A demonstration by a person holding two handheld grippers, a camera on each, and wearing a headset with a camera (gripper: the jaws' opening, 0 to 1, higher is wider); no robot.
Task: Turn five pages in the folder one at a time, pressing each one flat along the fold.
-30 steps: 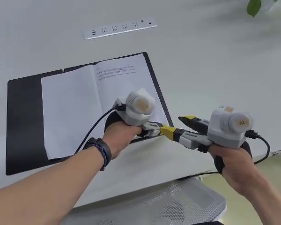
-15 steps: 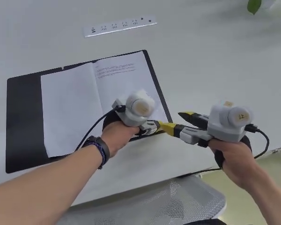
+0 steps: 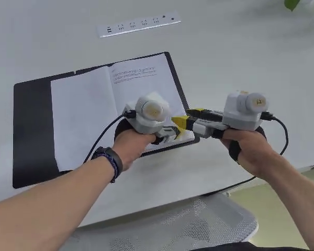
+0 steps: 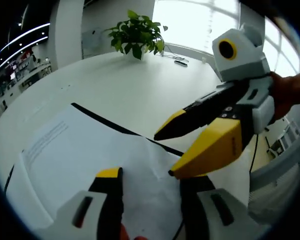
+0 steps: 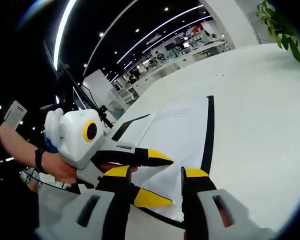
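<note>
At the lower right corner of the open folder (image 3: 31, 136), the left gripper (image 4: 150, 179) holds its jaws apart, with the corner of the right-hand page (image 3: 144, 83) lying between them. The right gripper (image 5: 155, 172), jaws likewise parted, was off the folder's front corner a second ago. It now reaches over the folder's right edge, its tips just beside the left gripper's. The folder lies flat on the white workbench (image 3: 251, 57), with bare surface to its right and beyond. A power strip (image 3: 138, 23) sits well past its top edge, and a potted plant (image 4: 136, 35) stands far off.
</note>
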